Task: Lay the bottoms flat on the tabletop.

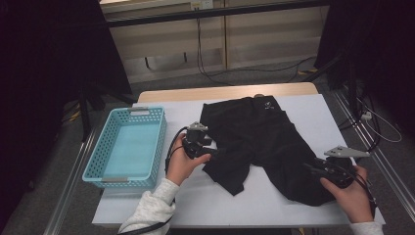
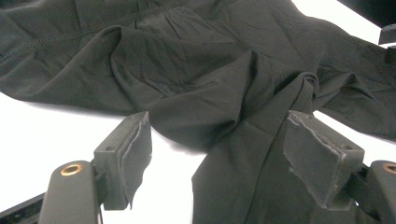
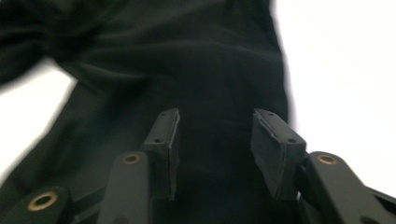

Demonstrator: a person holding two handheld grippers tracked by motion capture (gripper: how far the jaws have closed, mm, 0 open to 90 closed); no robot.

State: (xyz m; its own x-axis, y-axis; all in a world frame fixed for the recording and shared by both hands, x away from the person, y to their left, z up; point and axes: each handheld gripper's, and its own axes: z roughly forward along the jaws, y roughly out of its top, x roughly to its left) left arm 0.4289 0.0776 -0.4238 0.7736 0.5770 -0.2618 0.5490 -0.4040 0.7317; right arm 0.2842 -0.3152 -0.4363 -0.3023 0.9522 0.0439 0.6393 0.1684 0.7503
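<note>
A pair of black shorts (image 1: 262, 142) lies spread on the white table (image 1: 303, 105), with the waistband at the far side and the two legs toward the person. The left gripper (image 1: 208, 149) sits at the edge of the left leg with its jaws wide apart, cloth lying between the pads (image 2: 135, 149) but not squeezed. The right gripper (image 1: 311, 169) is over the right leg with jaws half apart and nothing pinched, and a turquoise basket (image 1: 98, 161) stands at the left of the shorts.

You have a light blue basket (image 1: 128, 145) on the white counter (image 1: 313, 117), left side; cables (image 1: 230, 68) trail across the floor behind.
</note>
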